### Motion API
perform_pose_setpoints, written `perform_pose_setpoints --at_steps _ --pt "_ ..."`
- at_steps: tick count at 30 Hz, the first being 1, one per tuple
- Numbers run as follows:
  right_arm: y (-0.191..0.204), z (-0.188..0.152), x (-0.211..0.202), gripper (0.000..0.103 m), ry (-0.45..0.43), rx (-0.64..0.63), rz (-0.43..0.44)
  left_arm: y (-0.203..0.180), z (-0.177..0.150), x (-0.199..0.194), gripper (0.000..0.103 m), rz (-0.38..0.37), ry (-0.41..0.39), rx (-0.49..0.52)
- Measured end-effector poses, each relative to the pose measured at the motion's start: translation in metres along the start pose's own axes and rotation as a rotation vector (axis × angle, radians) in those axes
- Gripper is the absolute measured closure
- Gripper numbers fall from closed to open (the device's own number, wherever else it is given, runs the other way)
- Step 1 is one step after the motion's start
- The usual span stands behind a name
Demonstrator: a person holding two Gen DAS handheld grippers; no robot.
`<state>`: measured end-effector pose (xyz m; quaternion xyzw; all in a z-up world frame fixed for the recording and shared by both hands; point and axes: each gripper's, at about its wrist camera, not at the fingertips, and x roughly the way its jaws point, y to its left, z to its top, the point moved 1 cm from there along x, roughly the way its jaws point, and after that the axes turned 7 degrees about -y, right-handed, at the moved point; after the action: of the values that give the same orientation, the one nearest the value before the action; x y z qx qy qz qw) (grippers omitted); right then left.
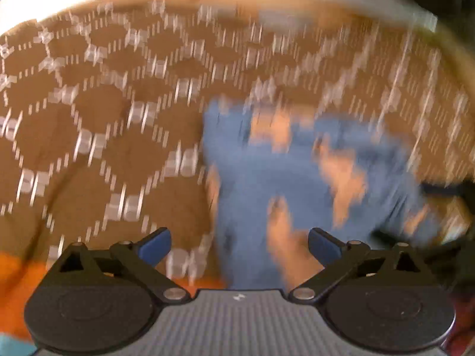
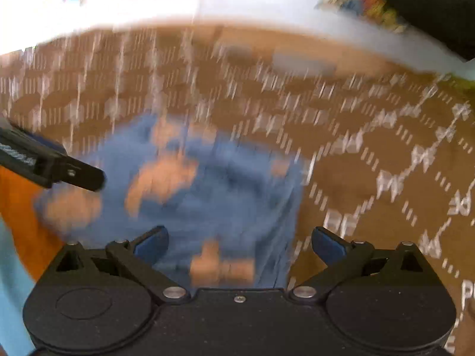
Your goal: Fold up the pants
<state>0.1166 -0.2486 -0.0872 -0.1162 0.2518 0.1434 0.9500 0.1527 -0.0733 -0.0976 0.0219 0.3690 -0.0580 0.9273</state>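
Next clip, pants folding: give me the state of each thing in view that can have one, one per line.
Pants: bunched in a heap on the bedspread, not flat, not held; blur hides any fold.
Left gripper: open, empty, above the near edge of the pants.
Right gripper: open, empty, over the pants.
Bedspread: spread out under the pants.

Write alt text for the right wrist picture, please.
Blurred by motion, an open claw points down at crumpled blue pants with orange patches, lying on a brown cloth patterned with white hexagons. The other claw's black tip enters from the left.
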Motion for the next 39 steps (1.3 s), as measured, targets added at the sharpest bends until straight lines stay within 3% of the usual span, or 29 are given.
perform_pose_setpoints --at_steps 5,14,32,37,39 --pt "-0.010 -0.003 0.003 0.001 0.012 0.100 0.016 0.010 -0.016 -0.010 0.001 -0.035 -0.069 -0.034" --pt "0.000 -0.013 -0.009 0.001 -0.032 0.098 -0.045 0.014 -0.027 -0.014 0.001 -0.073 -0.132 -0.032" --pt "-0.004 -0.014 -0.008 0.001 -0.023 0.138 -0.029 0.019 -0.031 -0.019 0.001 -0.102 -0.159 -0.045" --pt "-0.008 -0.010 -0.011 0.001 -0.001 0.162 -0.003 0.018 -0.025 -0.022 0.000 -0.105 -0.125 -0.036" --pt "-0.013 -0.003 -0.019 0.001 -0.027 0.192 0.037 0.020 -0.020 -0.028 0.000 -0.140 -0.112 -0.058"
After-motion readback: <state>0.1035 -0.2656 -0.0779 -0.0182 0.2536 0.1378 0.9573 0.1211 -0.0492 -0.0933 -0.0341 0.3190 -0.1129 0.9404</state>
